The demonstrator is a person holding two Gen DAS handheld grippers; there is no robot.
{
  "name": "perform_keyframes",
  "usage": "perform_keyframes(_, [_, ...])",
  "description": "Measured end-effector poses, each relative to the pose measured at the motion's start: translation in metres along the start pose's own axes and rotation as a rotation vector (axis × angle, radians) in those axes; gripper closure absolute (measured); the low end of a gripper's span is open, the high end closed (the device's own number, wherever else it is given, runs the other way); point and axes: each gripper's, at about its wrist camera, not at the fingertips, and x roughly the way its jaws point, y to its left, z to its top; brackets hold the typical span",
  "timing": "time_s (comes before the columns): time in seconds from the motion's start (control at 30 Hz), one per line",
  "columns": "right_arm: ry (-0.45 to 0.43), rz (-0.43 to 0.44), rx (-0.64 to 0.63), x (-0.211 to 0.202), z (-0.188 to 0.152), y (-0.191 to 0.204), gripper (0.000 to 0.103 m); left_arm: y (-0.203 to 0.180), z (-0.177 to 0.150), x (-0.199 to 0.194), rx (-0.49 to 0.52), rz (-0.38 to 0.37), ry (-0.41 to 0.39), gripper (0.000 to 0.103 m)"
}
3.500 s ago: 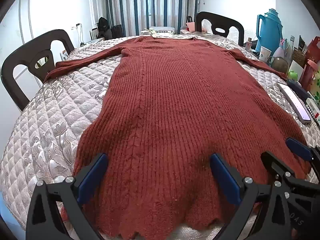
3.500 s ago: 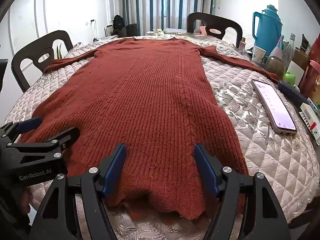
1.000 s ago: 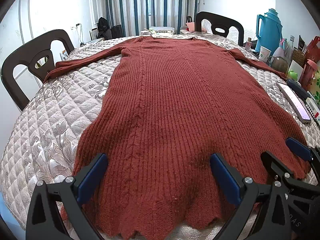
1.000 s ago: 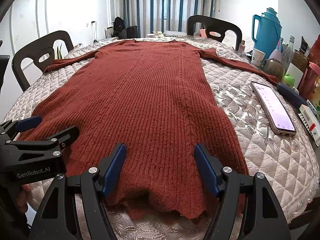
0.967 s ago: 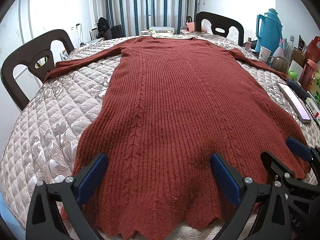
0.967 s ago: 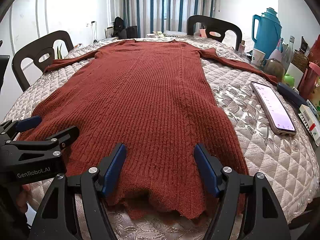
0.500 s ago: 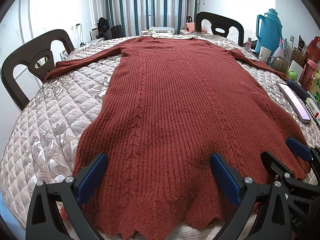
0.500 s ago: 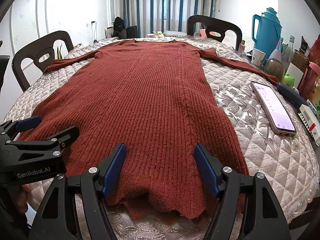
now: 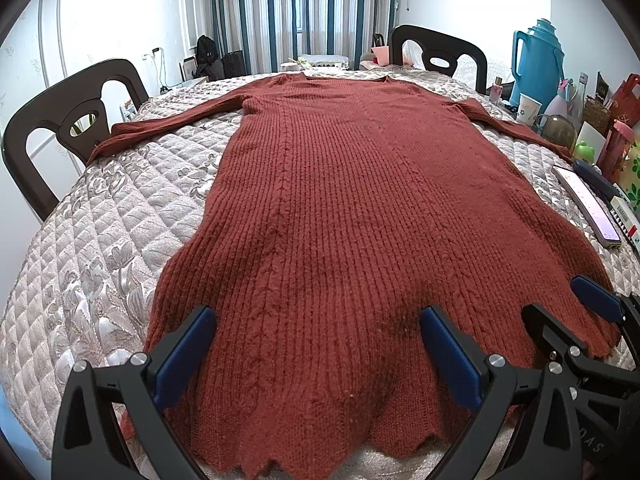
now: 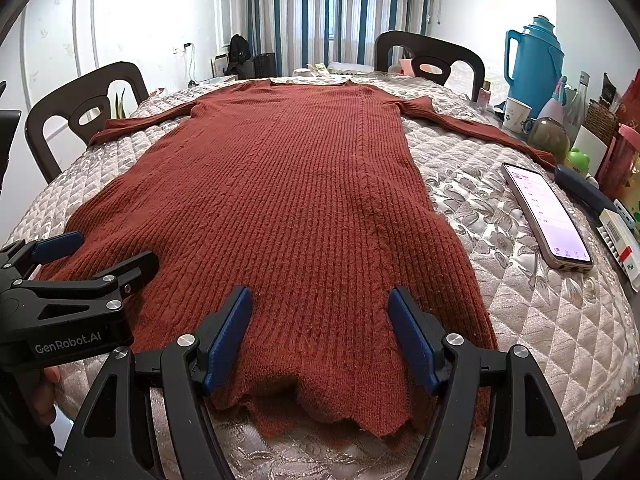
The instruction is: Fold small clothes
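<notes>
Nearest the viewer, two black grippers with blue pads sit side by side at the near edge of a table. The left gripper (image 9: 316,352) has its jaws spread wide, holding nothing, one pad (image 9: 184,356) on each side of the lower left part of a garment. The right gripper (image 10: 320,336) is likewise spread wide and empty, its pads (image 10: 230,334) straddling the lower right part of the same garment. Whether the pads touch the knit cannot be told. In the right wrist view, a fingertip (image 10: 46,392) of the person's hand shows below the left gripper's body.

The garment is a rust-red ribbed sweater (image 9: 360,208), long like a dress. It lies flat and unfolded along the middle of the table, its zigzag hem (image 9: 304,460) at the near edge between and under the grippers, its neckline at the far end. Both sleeves stretch out sideways at the far end, the left sleeve (image 9: 168,124) toward the left edge, the right sleeve (image 10: 476,128) toward the clutter on the right.

The table is covered with a quilted beige cloth (image 9: 92,240) with a floral pattern.

To the right of the sweater, apart from it, a phone (image 10: 546,216) lies face up with its screen lit. Beyond it stand a cup (image 10: 516,114) and a tall blue flask (image 10: 534,56), with other small items that are hard to make out.

A dark chair (image 9: 68,120) stands at the table's left side and another chair (image 9: 438,54) at the far end. Farthest off, striped curtains (image 9: 300,12) hang across the back wall.
</notes>
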Motion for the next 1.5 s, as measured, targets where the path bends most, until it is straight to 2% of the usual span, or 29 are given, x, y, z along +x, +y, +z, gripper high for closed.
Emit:
perform_keyframes(0.1, [0.016,0.026,-0.01,-0.002,0.005,-0.003,0.032,0.004,0.003,0.0,0.018,-0.035,0.02,0.0])
perform_keyframes(0.2, [0.003,0.064,-0.027,-0.007,0.012,-0.004,0.032,0.012,0.009,-0.001,0.04,-0.103,0.052,0.0])
perform_keyframes(0.33, [-0.042,0.103,-0.036,-0.016,0.022,-0.002,0.032,0.033,0.018,-0.01,-0.039,-0.19,0.045,0.0])
perform_keyframes(0.37, [-0.052,0.114,-0.038,-0.017,0.026,-0.001,0.032,0.041,0.022,-0.013,-0.062,-0.188,0.024,0.0])
perform_keyframes(0.47, [-0.069,0.137,-0.049,-0.016,0.04,0.0,0.032,0.071,0.037,-0.025,-0.104,-0.114,-0.062,0.0])
perform_keyframes(0.7, [-0.094,0.195,-0.089,-0.006,0.084,0.016,0.032,0.168,0.077,-0.027,-0.316,0.087,-0.144,0.0])
perform_keyframes(0.8, [-0.105,0.206,-0.102,0.002,0.1,0.026,0.032,0.204,0.095,-0.023,-0.371,0.133,-0.188,0.0])
perform_keyframes(0.97, [-0.077,0.234,-0.105,0.02,0.12,0.038,0.032,0.265,0.118,0.011,-0.572,0.06,-0.153,0.003])
perform_keyframes(1.07, [-0.059,0.248,-0.114,0.031,0.127,0.046,0.032,0.293,0.128,0.034,-0.685,0.062,-0.149,0.008])
perform_keyframes(1.1, [-0.052,0.257,-0.117,0.034,0.128,0.048,0.032,0.301,0.129,0.043,-0.732,0.06,-0.129,0.009])
perform_keyframes(1.17, [-0.04,0.272,-0.121,0.039,0.131,0.052,0.032,0.319,0.132,0.064,-0.823,0.008,-0.083,0.01])
perform_keyframes(1.23, [-0.032,0.279,-0.128,0.044,0.135,0.056,0.032,0.328,0.134,0.081,-0.874,0.004,-0.038,0.013])
perform_keyframes(1.3, [-0.027,0.287,-0.129,0.048,0.139,0.058,0.032,0.333,0.138,0.091,-0.879,0.018,-0.044,0.013])
perform_keyframes(1.37, [-0.021,0.295,-0.129,0.052,0.141,0.06,0.032,0.341,0.139,0.103,-0.942,0.034,-0.027,0.013])
perform_keyframes(1.43, [-0.014,0.298,-0.129,0.056,0.144,0.062,0.032,0.345,0.137,0.115,-0.991,0.009,-0.001,0.013])
perform_keyframes(1.5, [-0.008,0.303,-0.126,0.06,0.146,0.063,0.032,0.346,0.137,0.125,-0.994,0.017,0.022,0.013])
